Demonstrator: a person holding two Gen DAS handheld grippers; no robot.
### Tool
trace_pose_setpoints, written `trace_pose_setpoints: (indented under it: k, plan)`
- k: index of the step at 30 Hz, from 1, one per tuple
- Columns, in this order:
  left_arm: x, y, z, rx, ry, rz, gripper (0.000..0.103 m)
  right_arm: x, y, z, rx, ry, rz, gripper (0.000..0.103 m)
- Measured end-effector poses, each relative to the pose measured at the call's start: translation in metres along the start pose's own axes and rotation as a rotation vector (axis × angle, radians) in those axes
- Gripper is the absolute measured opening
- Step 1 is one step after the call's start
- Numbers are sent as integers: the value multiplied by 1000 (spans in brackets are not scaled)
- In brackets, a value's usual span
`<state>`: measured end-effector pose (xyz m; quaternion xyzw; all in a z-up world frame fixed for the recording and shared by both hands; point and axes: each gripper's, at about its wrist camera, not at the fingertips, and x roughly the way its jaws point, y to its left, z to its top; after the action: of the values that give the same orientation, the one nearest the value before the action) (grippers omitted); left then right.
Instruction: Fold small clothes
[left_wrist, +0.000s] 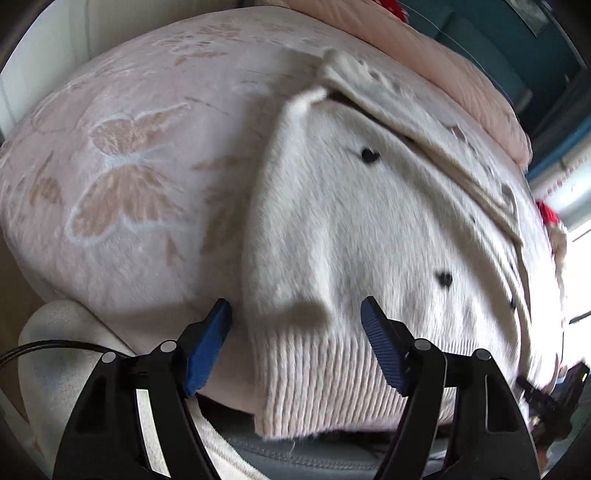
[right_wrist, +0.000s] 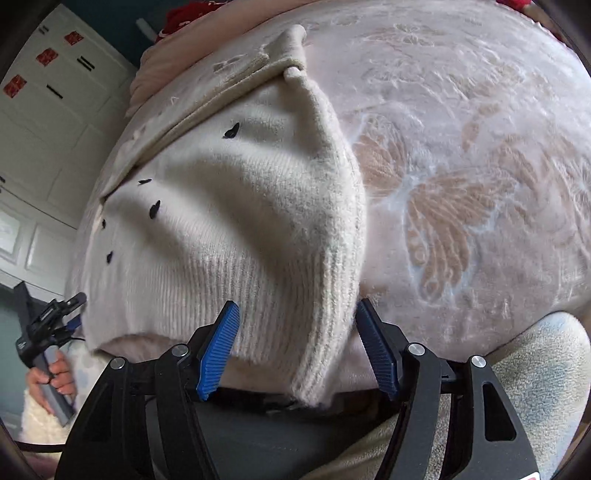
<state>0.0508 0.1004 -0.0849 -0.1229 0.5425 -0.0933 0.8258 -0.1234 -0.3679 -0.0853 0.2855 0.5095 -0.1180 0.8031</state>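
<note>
In the left wrist view, your left gripper (left_wrist: 295, 347) hangs with jaws apart over the ribbed hem of the cream sweater (left_wrist: 369, 229), which fills the centre and right of the frame. To its left the butterfly blanket (left_wrist: 122, 177) lies bare: free passage there. In the right wrist view, your right gripper (right_wrist: 295, 347) straddles the sweater's raised fold; bare blanket spreads across the right half. Your left hand (right_wrist: 51, 373) occupies the lower left edge.
</note>
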Motion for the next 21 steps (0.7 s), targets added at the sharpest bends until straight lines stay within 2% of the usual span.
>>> trace_pose_setpoints:
  k: [1, 2, 3, 4, 5, 6, 9, 12, 14, 16, 18, 20, 21]
  plan:
    - [1, -3, -1, 16, 6, -5, 68, 2, 3, 1, -11, 5, 11, 65]
    - [2, -6, -2, 30, 16, -9, 55, 4, 5, 2, -15, 7, 20, 65]
    - [3, -8, -2, 40, 25, -12, 30, 4, 6, 3, -15, 3, 31, 50]
    - [4, -9, -1, 45, 40, -35, 13, 3, 6, 4, -14, 0, 60, 9]
    - [3, -9, 2, 22, 71, -81, 10, 3, 5, 5, 20, 14, 122, 11]
    - [-3, -7, 5, -3, 71, -93, 10, -3, 5, 7, 44, 1, 146, 11]
    - [-40, -3, 10, -10, 46, -126, 10, -48, 13, 8, 54, -90, 228, 10]
    - [-59, 10, 6, 3, 62, -72, 7, -60, 19, 3, -7, -69, 172, 10]
    - [-49, 18, 2, -5, 99, -39, 7, -39, 11, -7, 1, 9, 113, 9]
    - [-33, 20, -6, 2, 121, -9, 7, -17, 3, -15, 38, 69, 94, 9]
    - [-26, 16, -10, 24, 119, 8, 8, -5, 4, -18, 41, 90, 69, 9]
    - [-22, 11, -12, 40, 99, 15, 12, -1, 14, -16, 13, 83, 53, 12]
    - [-21, 9, -13, 37, 93, 13, 22, -1, 18, -13, 2, 81, 60, 18]
